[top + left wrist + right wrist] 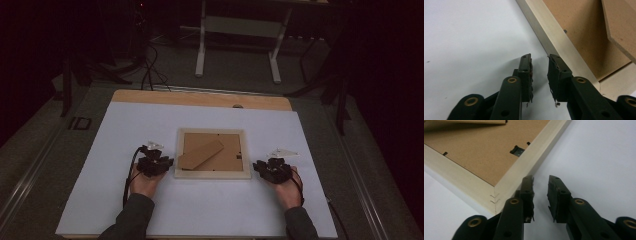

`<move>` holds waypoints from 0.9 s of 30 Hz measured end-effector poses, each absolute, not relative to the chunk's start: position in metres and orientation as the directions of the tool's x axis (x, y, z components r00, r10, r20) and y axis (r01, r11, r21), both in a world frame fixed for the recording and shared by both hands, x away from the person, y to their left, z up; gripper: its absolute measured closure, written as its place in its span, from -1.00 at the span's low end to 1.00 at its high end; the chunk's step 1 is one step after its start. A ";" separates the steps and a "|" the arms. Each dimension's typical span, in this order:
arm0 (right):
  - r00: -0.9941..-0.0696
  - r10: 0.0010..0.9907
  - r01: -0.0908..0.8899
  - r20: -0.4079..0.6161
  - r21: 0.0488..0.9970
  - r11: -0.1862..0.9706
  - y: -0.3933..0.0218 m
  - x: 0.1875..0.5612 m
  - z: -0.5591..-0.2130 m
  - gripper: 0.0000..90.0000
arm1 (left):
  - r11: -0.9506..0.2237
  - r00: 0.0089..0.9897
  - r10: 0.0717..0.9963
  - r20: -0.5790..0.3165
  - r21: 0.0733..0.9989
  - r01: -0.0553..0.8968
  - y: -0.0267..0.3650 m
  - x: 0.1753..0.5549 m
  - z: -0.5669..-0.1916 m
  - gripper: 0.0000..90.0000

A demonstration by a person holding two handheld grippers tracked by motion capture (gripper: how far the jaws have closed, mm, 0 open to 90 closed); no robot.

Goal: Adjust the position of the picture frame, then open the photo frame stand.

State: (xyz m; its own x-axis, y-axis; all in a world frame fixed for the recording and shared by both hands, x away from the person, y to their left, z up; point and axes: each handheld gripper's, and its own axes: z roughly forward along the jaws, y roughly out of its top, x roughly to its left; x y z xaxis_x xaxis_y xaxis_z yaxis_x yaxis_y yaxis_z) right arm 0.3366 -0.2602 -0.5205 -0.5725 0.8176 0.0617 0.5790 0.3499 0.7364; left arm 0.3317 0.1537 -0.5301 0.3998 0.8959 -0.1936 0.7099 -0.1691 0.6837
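Note:
A pale wooden picture frame (212, 174) lies face down at the middle of the white sheet, its brown backing board (230, 150) up and a brown easel leg (201, 155) folded across it. My left gripper (167, 162) rests just left of the frame's near left corner, open with nothing between its jaws. In the left gripper view the gripper (539, 58) sits beside the frame's rail (544, 27). My right gripper (257, 166) lies off the near right corner, also open and empty. In the right gripper view the gripper (541, 180) stands next to the frame's rail (524, 167), near a black retaining clip (517, 150).
The white sheet (150, 125) covers most of a wooden table (200, 97). Beyond the table stand a white desk frame's legs (200, 50) and dark cables (150, 70) on the floor. A person's hands and dark sleeves come in from the bottom edge.

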 end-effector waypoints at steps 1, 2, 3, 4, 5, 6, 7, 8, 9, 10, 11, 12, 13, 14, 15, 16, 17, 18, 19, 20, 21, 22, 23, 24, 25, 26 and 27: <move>-0.571 0.819 0.579 0.059 0.736 0.351 -0.261 0.336 -0.520 0.59 | -0.166 0.399 0.896 -0.193 0.689 0.706 0.155 0.331 -0.529 0.61; -0.570 0.820 0.577 0.055 0.737 0.352 -0.262 0.336 -0.519 0.58 | -0.172 0.406 0.894 -0.187 0.694 0.699 0.156 0.330 -0.526 0.60; -0.568 0.821 0.577 0.060 0.740 0.345 -0.263 0.335 -0.518 0.56 | -0.178 0.413 0.892 -0.186 0.695 0.697 0.156 0.330 -0.524 0.58; -0.567 0.822 0.575 0.059 0.743 0.343 -0.263 0.335 -0.517 0.55 | -0.183 0.420 0.888 -0.185 0.696 0.694 0.157 0.330 -0.522 0.56; -0.566 0.822 0.573 0.059 0.745 0.342 -0.264 0.334 -0.517 0.54 | -0.187 0.425 0.887 -0.181 0.700 0.689 0.157 0.329 -0.521 0.56; -0.567 0.822 0.573 0.063 0.747 0.338 -0.264 0.334 -0.516 0.52 | -0.187 0.425 0.887 -0.181 0.700 0.689 0.157 0.329 -0.521 0.54; -0.567 0.821 0.572 0.065 0.749 0.335 -0.265 0.334 -0.516 0.51 | -0.181 0.429 0.883 -0.190 0.705 0.685 0.159 0.328 -0.518 0.51; -0.567 0.821 0.572 0.065 0.749 0.335 -0.265 0.334 -0.516 0.51 | -0.181 0.429 0.883 -0.190 0.705 0.685 0.159 0.328 -0.518 0.48; -0.563 0.824 0.573 0.069 0.751 0.329 -0.266 0.334 -0.516 0.49 | -0.176 0.437 0.876 -0.205 0.707 0.685 0.161 0.328 -0.515 0.46; -0.563 0.823 0.575 0.072 0.750 0.327 -0.267 0.334 -0.516 0.48 | -0.176 0.442 0.872 -0.210 0.707 0.684 0.161 0.328 -0.513 0.44; -0.561 0.825 0.577 0.074 0.749 0.325 -0.267 0.334 -0.516 0.47 | -0.178 0.447 0.869 -0.210 0.711 0.680 0.161 0.328 -0.511 0.42; -0.560 0.825 0.578 0.077 0.750 0.322 -0.268 0.334 -0.516 0.47 | -0.174 0.450 0.867 -0.215 0.716 0.676 0.162 0.328 -0.510 0.41; -0.559 0.825 0.579 0.079 0.750 0.320 -0.269 0.334 -0.516 0.46 | -0.176 0.457 0.862 -0.218 0.718 0.673 0.162 0.328 -0.508 0.40; -0.557 0.827 0.581 0.081 0.750 0.318 -0.269 0.333 -0.516 0.45 | -0.174 0.459 0.861 -0.220 0.720 0.672 0.162 0.327 -0.507 0.39; -0.557 0.826 0.581 0.081 0.749 0.318 -0.269 0.333 -0.516 0.44 | -0.172 0.460 0.860 -0.221 0.723 0.669 0.163 0.327 -0.505 0.38; -0.557 0.826 0.581 0.082 0.750 0.317 -0.270 0.333 -0.516 0.43 | -0.172 0.460 0.860 -0.221 0.723 0.669 0.163 0.327 -0.505 0.36; -0.557 0.826 0.580 0.084 0.751 0.315 -0.270 0.333 -0.516 0.42 | -0.163 0.464 0.854 -0.234 0.727 0.667 0.164 0.327 -0.502 0.35; -0.556 0.827 0.581 0.085 0.751 0.314 -0.271 0.333 -0.516 0.42 | -0.161 0.467 0.852 -0.238 0.729 0.665 0.164 0.328 -0.501 0.34; -0.555 0.827 0.583 0.087 0.750 0.313 -0.271 0.333 -0.516 0.42 | -0.163 0.471 0.849 -0.239 0.729 0.665 0.164 0.328 -0.499 0.33; -0.555 0.827 0.583 0.087 0.750 0.312 -0.271 0.333 -0.516 0.41 | -0.164 0.474 0.847 -0.240 0.731 0.662 0.164 0.328 -0.497 0.32; -0.555 0.827 0.583 0.088 0.750 0.311 -0.271 0.333 -0.516 0.41 | -0.166 0.478 0.845 -0.238 0.734 0.659 0.164 0.328 -0.496 0.32; -0.556 0.827 0.583 0.088 0.750 0.312 -0.271 0.333 -0.516 0.41 | -0.164 0.479 0.845 -0.239 0.736 0.657 0.163 0.328 -0.494 0.31; -0.557 0.826 0.582 0.088 0.751 0.312 -0.271 0.333 -0.516 0.41 | -0.165 0.483 0.842 -0.239 0.738 0.654 0.163 0.329 -0.493 0.31; -0.558 0.825 0.581 0.089 0.752 0.312 -0.271 0.333 -0.516 0.41 | -0.165 0.485 0.841 -0.241 0.739 0.653 0.163 0.329 -0.491 0.31; -0.559 0.824 0.580 0.089 0.753 0.312 -0.271 0.334 -0.516 0.40 | -0.164 0.486 0.839 -0.243 0.740 0.652 0.163 0.329 -0.490 0.31; -0.559 0.824 0.580 0.089 0.753 0.312 -0.271 0.334 -0.516 0.40 | -0.164 0.486 0.839 -0.243 0.740 0.652 0.163 0.329 -0.490 0.30; -0.560 0.824 0.580 0.090 0.752 0.312 -0.270 0.334 -0.515 0.40 | -0.157 0.487 0.838 -0.245 0.747 0.646 0.164 0.330 -0.486 0.30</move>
State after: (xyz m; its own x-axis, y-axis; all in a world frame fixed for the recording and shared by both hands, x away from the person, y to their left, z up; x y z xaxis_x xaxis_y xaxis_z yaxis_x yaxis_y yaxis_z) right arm 0.3340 -0.2700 -0.5154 -0.5599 0.8237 0.0899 0.5802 0.3123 0.7522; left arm 0.3300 0.1636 -0.4856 0.4873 0.8382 -0.2449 0.6456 -0.1570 0.7473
